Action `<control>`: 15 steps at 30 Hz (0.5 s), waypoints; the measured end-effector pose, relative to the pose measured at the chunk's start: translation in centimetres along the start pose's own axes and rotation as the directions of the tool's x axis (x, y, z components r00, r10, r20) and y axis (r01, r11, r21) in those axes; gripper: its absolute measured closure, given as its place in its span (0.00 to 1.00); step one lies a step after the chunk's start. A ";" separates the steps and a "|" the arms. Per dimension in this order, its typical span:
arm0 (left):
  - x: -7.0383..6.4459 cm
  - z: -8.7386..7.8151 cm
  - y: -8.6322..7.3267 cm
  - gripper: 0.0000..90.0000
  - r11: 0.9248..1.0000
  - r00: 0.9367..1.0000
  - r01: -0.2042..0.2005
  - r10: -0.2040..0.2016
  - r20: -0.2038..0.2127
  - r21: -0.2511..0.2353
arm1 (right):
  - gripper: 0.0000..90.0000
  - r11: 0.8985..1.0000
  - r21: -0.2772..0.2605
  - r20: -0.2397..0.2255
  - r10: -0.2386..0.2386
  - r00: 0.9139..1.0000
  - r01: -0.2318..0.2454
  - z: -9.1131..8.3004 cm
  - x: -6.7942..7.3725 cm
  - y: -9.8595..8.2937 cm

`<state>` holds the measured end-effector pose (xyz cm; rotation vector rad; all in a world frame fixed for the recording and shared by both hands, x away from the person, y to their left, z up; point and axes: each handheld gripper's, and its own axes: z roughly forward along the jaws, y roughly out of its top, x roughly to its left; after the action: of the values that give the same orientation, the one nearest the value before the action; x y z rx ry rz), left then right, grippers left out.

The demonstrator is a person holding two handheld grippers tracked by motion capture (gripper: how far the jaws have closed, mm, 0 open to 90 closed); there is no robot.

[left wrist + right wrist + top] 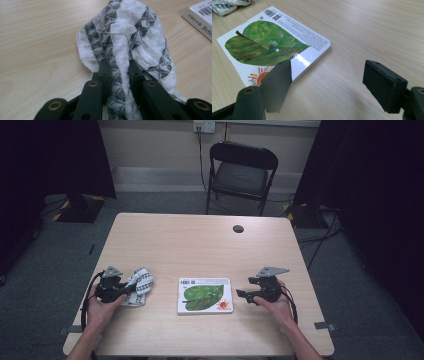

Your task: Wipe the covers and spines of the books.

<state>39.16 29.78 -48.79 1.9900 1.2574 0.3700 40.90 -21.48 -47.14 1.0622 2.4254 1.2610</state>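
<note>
Black folding chair [241,172] — grey, perhaps carpeted, floor [45,270]

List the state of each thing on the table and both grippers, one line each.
Left gripper: shut on the white and grey patterned cloth.
White and grey patterned cloth: bunched up, pinched between the jaws, resting on the table.
Right gripper: open, holding nothing, beside the book.
Board book with green leaf cover: closed, lying flat, barcode side up.
Black folding chair: unfolded, unoccupied.

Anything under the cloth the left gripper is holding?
Bare wooden table shows around the cloth, which the left gripper is pinching. The bunched fabric covers whatever lies beneath it.
</note>
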 end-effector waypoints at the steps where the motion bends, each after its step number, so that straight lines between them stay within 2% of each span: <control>1: 0.2 0.0 -0.1 0.79 1.000 1.000 0.015 -0.015 0.023 -0.009 | 0.25 1.000 0.003 -0.001 -0.001 1.000 0.001 0.0 0.0 0.0; 4: 0.1 0.0 -0.1 0.74 1.000 1.000 -0.004 0.004 0.028 -0.008 | 0.25 1.000 0.006 0.000 -0.004 1.000 0.004 0.0 0.0 0.0; 6: -0.2 0.1 -0.1 0.72 1.000 1.000 -0.030 0.030 0.002 -0.003 | 0.25 1.000 0.006 0.000 -0.004 1.000 0.004 0.0 0.1 0.0; 8: -0.5 0.2 0.0 0.68 0.999 0.999 -0.038 0.038 -0.009 0.002 | 0.25 1.000 0.008 0.001 -0.006 1.000 0.006 0.1 0.1 0.0; 10: -0.5 0.2 0.1 0.68 0.999 0.999 -0.041 0.041 -0.010 0.003 | 0.25 1.000 0.008 0.001 -0.006 1.000 0.006 0.1 0.1 0.0; 11: -0.5 0.2 0.1 0.68 1.000 1.000 -0.017 0.017 -0.009 0.002 | 0.25 1.000 0.008 0.001 -0.006 1.000 0.006 0.1 0.1 0.0; 13: -0.4 0.2 0.2 0.60 1.000 1.000 -0.011 0.011 0.003 0.013 | 0.25 1.000 0.009 0.000 -0.006 1.000 0.006 0.1 0.1 0.0; 14: -0.7 0.3 0.1 0.60 1.000 1.000 -0.022 0.022 0.001 0.004 | 0.25 1.000 0.009 0.000 -0.006 1.000 0.006 0.1 0.1 0.0; 15: -0.7 0.3 0.2 0.60 0.999 0.999 -0.040 0.040 -0.020 0.008 | 0.25 1.000 0.010 -0.001 -0.005 1.000 0.005 0.1 0.0 0.0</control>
<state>39.10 28.95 -48.79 2.0243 1.2348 0.4063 40.91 -21.38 -47.23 1.0580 2.4367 1.2496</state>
